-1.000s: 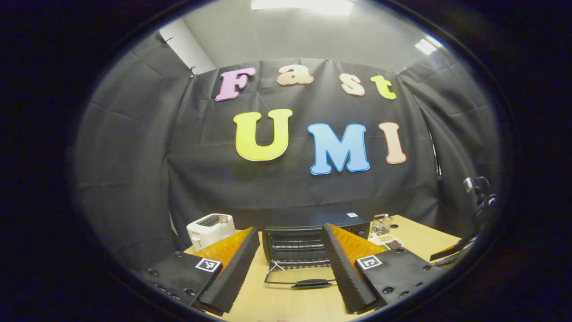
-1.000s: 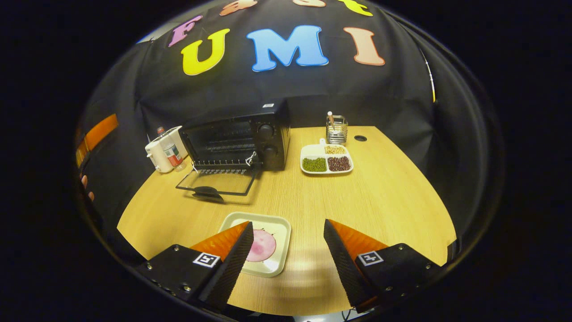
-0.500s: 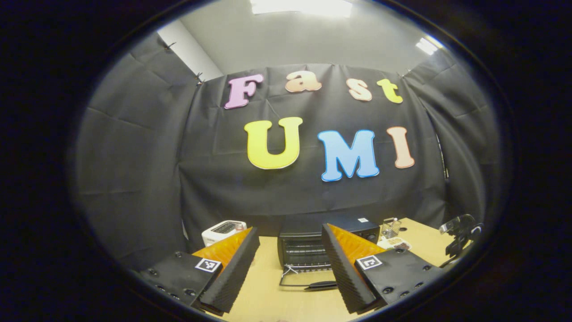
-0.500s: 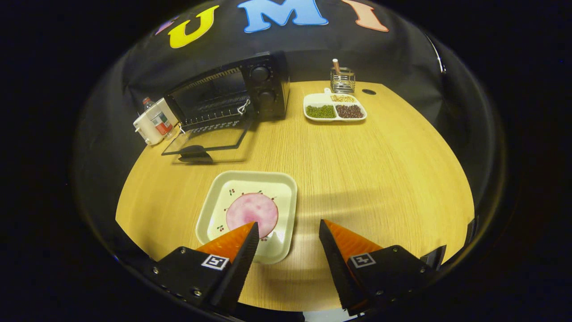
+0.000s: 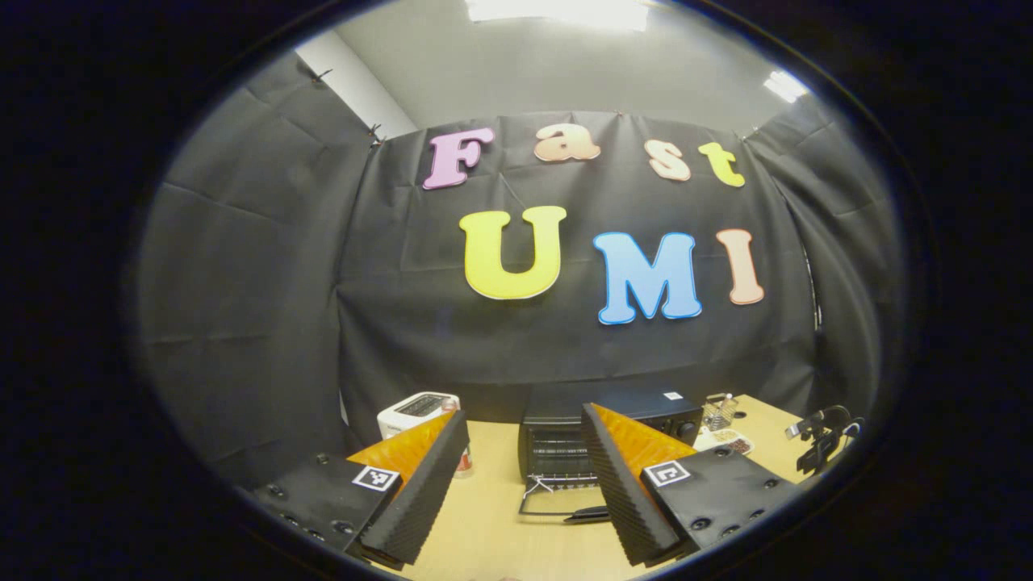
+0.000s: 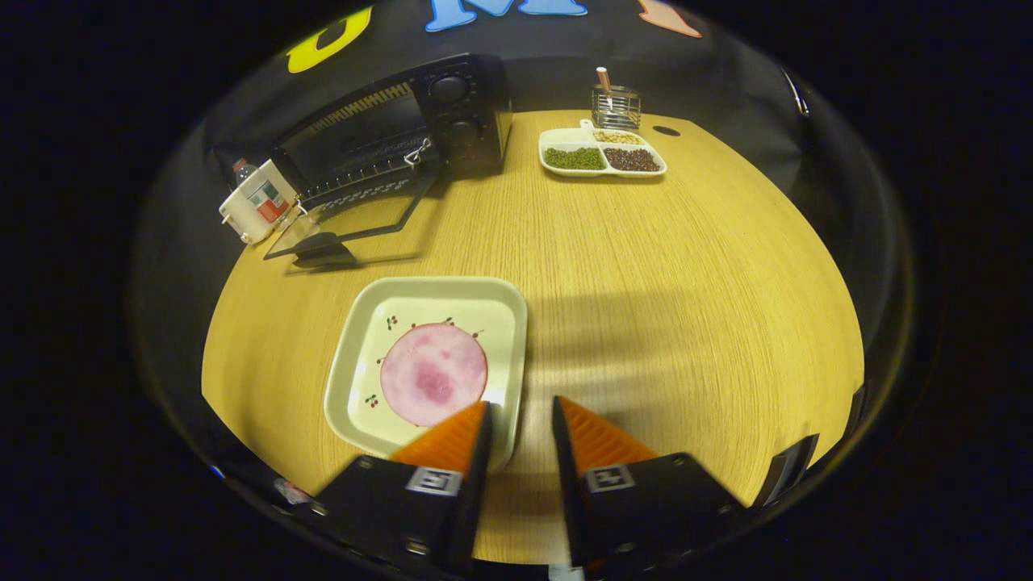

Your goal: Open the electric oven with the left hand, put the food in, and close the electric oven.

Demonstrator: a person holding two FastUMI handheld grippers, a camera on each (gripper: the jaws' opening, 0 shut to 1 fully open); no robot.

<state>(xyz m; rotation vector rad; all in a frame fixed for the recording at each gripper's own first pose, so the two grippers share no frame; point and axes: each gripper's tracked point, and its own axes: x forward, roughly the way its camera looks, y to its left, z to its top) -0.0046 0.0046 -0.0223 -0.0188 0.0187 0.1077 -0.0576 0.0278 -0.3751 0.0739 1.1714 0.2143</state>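
Oven (image 6: 387, 137) sits in the upper left of the right gripper view, door (image 6: 355, 218) already dropped flat toward the tabletop (image 6: 686, 282). First step looks done. Now the food step.

Pink round slice of food (image 6: 433, 374) lies on a square plate (image 6: 355, 339) in the lower middle of that view, well apart from the oven. Right gripper (image 6: 520, 420) sits at the bottom, just beside the plate's near right corner. Fingers (image 6: 452, 440) close together with a thin gap, holding nothing yet.

Left gripper (image 5: 524, 452) at the bottom of the left gripper view, fingers spread wide and empty, oven far behind them.

Next, probably: pinch the plate's rim, lift it level so the slice stays on, carry it up to the open oven and slide it onto the rack. Then shut the door.
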